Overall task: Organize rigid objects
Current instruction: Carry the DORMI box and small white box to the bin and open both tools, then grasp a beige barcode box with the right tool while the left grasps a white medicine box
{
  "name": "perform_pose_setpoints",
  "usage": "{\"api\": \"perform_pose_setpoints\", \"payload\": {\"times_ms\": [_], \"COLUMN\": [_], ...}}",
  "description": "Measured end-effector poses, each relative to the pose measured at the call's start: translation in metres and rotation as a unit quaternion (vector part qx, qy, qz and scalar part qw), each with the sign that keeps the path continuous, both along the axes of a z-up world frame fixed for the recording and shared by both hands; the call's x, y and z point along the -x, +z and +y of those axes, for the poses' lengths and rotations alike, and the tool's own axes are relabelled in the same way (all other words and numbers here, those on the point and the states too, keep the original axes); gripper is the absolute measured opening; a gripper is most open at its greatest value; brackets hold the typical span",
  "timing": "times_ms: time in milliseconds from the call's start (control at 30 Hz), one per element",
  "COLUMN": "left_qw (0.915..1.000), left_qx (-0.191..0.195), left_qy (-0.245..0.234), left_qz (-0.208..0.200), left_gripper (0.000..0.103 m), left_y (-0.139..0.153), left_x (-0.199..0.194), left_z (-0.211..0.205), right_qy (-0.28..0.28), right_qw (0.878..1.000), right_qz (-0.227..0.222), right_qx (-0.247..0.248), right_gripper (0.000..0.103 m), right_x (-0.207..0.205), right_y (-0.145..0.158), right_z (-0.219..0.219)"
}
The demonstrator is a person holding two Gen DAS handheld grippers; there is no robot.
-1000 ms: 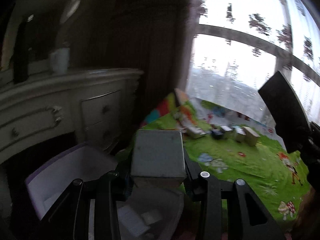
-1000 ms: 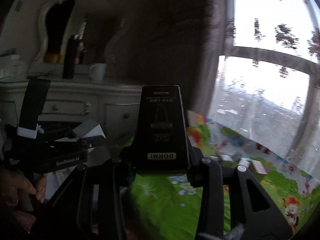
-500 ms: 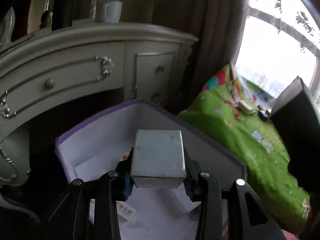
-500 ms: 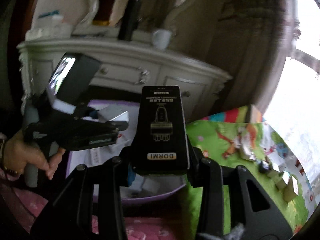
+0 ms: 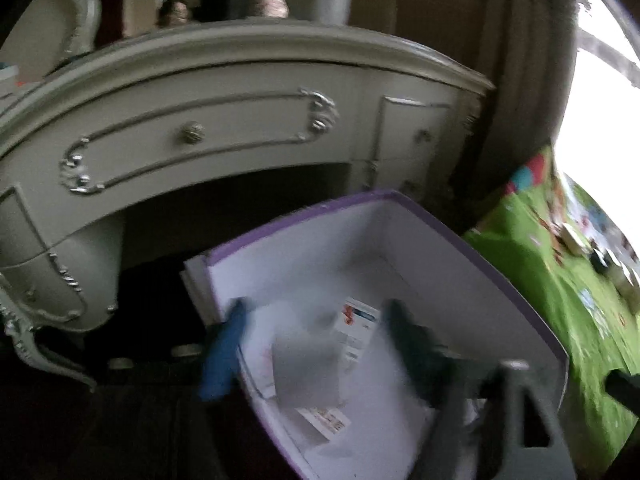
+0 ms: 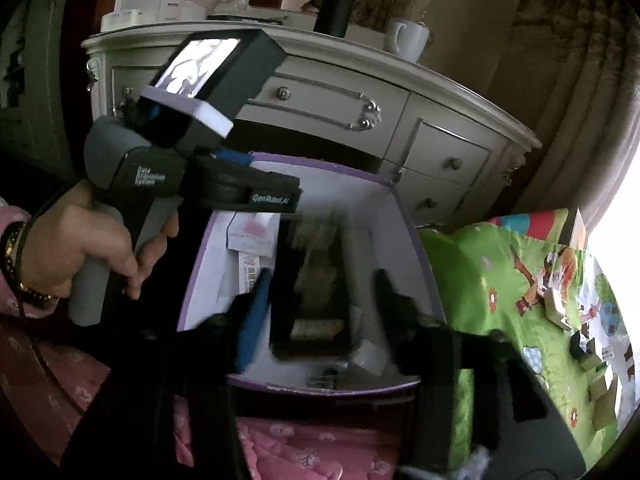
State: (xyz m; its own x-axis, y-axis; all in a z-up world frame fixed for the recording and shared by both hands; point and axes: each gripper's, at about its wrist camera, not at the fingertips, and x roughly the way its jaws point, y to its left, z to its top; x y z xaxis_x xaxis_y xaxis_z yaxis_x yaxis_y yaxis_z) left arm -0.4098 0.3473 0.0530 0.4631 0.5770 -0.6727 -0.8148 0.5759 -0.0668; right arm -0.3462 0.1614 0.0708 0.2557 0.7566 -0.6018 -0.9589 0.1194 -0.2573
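Both grippers hang over the open, purple-edged white cardboard box (image 5: 472, 264) with their jaws parted, and both have just been opening; the left gripper (image 5: 316, 344) shows a blue pad (image 5: 224, 352) on one side and a dark finger (image 5: 416, 344) on the other, spread wide, with the small grey square box (image 5: 306, 368) blurred in the gap between them, free of both pads and over the box's white interior; the right gripper (image 6: 320, 312) stands less wide, its blue pad (image 6: 254, 320) and dark finger (image 6: 394, 312) clear of the tall black carton (image 6: 312, 300), which is streaked with motion between them inside the purple-rimmed box (image 6: 416, 264); whether either object has reached the floor of the box cannot be told; behind the box stands a large cream curved dresser (image 5: 224, 112) with silver trim and round knobs, a white mug (image 6: 406, 38) on its top; to the right lies a bright green cartoon-printed play mat (image 6: 480, 280) carrying several small boxes (image 6: 556, 304) well apart from the container; in the right wrist view a hand (image 6: 76, 248) in a pink sleeve grips the grey handle of the left device; loose white packets and printed labels (image 5: 358, 320) lie on the box floor, and a black binder clip (image 6: 322, 380) sits at its near edge.
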Motion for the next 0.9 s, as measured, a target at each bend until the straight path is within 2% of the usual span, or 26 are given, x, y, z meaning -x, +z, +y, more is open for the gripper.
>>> {"api": "perform_pose_setpoints", "payload": {"times_ms": [100, 200, 333, 433, 467, 500, 567, 600, 667, 733, 833, 900], "left_qw": [0.9989, 0.9967, 0.9885, 0.9757, 0.9683, 0.9635, 0.9494, 0.9410, 0.9311, 0.9229, 0.9104, 0.9079], "left_qx": [-0.041, -0.074, -0.083, -0.076, -0.066, -0.059, -0.042, -0.040, -0.044, -0.050, -0.030, -0.012], "left_qy": [0.009, -0.016, -0.116, -0.202, -0.239, -0.260, -0.311, -0.336, -0.362, -0.381, -0.410, -0.413], "left_qz": [-0.018, -0.029, -0.052, -0.040, -0.034, -0.029, -0.015, -0.008, 0.004, 0.019, 0.049, 0.071], "left_gripper": [0.090, 0.090, 0.094, 0.103, 0.103, 0.103, 0.103, 0.103, 0.103, 0.103, 0.103, 0.103], "left_y": [0.012, 0.025, 0.039, 0.037, 0.034, 0.033, 0.029, 0.027, 0.023, 0.017, 0.001, -0.014], "left_x": [0.001, -0.009, -0.039, -0.073, -0.090, -0.101, -0.133, -0.154, -0.187, -0.222, -0.278, -0.312], "left_z": [-0.014, -0.028, -0.063, -0.096, -0.110, -0.119, -0.142, -0.155, -0.176, -0.196, -0.213, -0.222], "right_qy": [-0.026, -0.065, -0.159, -0.239, -0.269, -0.312, -0.359, -0.394, -0.438, -0.486, -0.523, -0.545], "right_qw": [0.999, 0.995, 0.982, 0.963, 0.953, 0.939, 0.920, 0.905, 0.884, 0.855, 0.832, 0.821], "right_qz": [0.018, 0.042, 0.048, 0.079, 0.091, 0.104, 0.118, 0.126, 0.136, 0.157, 0.169, 0.163], "right_qx": [-0.032, -0.063, -0.084, -0.098, -0.101, -0.103, -0.103, -0.101, -0.095, -0.088, -0.073, -0.053], "right_gripper": [0.080, 0.083, 0.085, 0.085, 0.085, 0.085, 0.085, 0.086, 0.087, 0.087, 0.087, 0.088], "right_x": [-0.015, -0.038, -0.075, -0.114, -0.128, -0.146, -0.166, -0.180, -0.199, -0.222, -0.244, -0.261], "right_y": [0.007, 0.017, 0.022, 0.016, 0.013, 0.008, 0.005, -0.001, -0.007, -0.017, -0.028, -0.033], "right_z": [-0.012, -0.025, -0.053, -0.085, -0.097, -0.115, -0.137, -0.155, -0.180, -0.210, -0.241, -0.258]}}
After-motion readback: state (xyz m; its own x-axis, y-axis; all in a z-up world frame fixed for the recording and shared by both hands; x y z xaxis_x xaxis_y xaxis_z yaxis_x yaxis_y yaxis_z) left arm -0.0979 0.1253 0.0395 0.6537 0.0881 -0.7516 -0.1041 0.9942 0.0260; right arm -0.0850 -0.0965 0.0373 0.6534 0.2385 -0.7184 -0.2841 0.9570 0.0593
